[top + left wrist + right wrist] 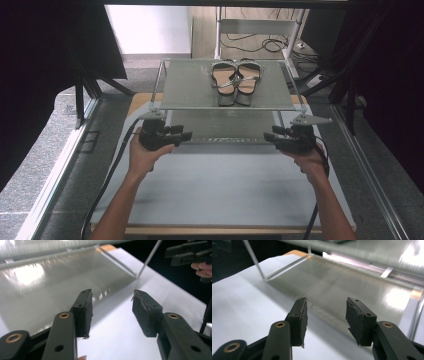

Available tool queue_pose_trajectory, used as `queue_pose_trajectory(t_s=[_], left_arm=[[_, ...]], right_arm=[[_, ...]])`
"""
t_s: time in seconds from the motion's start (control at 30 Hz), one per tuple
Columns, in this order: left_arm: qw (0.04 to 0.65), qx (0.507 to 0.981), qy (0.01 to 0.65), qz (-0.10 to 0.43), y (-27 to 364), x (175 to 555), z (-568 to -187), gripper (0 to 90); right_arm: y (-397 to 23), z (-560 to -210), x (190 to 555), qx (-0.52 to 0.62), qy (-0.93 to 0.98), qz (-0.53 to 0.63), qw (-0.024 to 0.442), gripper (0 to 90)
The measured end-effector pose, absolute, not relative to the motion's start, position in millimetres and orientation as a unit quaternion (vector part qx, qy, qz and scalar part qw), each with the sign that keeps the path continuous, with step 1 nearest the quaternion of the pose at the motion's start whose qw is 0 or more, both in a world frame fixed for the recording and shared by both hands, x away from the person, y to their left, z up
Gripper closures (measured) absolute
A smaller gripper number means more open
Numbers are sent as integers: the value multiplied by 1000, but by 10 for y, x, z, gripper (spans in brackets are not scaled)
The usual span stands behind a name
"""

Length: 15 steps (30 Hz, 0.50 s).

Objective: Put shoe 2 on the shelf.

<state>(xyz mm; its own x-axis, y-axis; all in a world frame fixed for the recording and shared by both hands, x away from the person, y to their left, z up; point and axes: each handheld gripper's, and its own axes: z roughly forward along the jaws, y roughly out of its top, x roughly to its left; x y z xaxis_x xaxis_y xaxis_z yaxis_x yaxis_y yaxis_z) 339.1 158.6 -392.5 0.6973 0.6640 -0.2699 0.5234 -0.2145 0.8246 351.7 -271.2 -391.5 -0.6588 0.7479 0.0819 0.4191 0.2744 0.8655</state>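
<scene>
**Two empty grippers at the near edge of a two-tier rack**

High view: two sandals [235, 80], one pair, lie side by side on the top shelf [190, 90] of a metal rack, toward its far edge, toes pointing at the person. Strap detail is too small to read. The lower shelf [220, 127] is mostly hidden under the top one; just a strip shows at the near edge. Left gripper [184, 136] sits by the rack's near left corner, right gripper [268, 136] by the near right corner, both low over the desk [225, 185] and pointing inward at each other. Jaw gaps are hard to make out from here. Sandals are well apart from both grippers, up and beyond them.

Left gripper view: two black jaws stand apart with nothing between them, white desk and the shiny lower shelf [50, 287] behind. Shelf is smeared by blur and glare. The other gripper and fingers are cut off at the top right corner.

Right gripper view: two jaws spread, empty, pads not touching anything. Lower shelf [342, 290] ahead, blurred; one rack post [253, 258] stands at its corner.
</scene>
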Motion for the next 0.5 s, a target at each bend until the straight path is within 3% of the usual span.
queue_pose_trajectory(t_s=[0.23, 0.5], left_arm=[[486, 779, 391, 63, 1714, 3218, -4233, 468], [488, 777, 394, 60, 1716, 3259, -4280, 406]], right_arm=[[-2815, -4320, 3332, 385, 775, 472, 168, 491], [-2812, -4316, 3357, 390, 767, 478, 177, 433]])
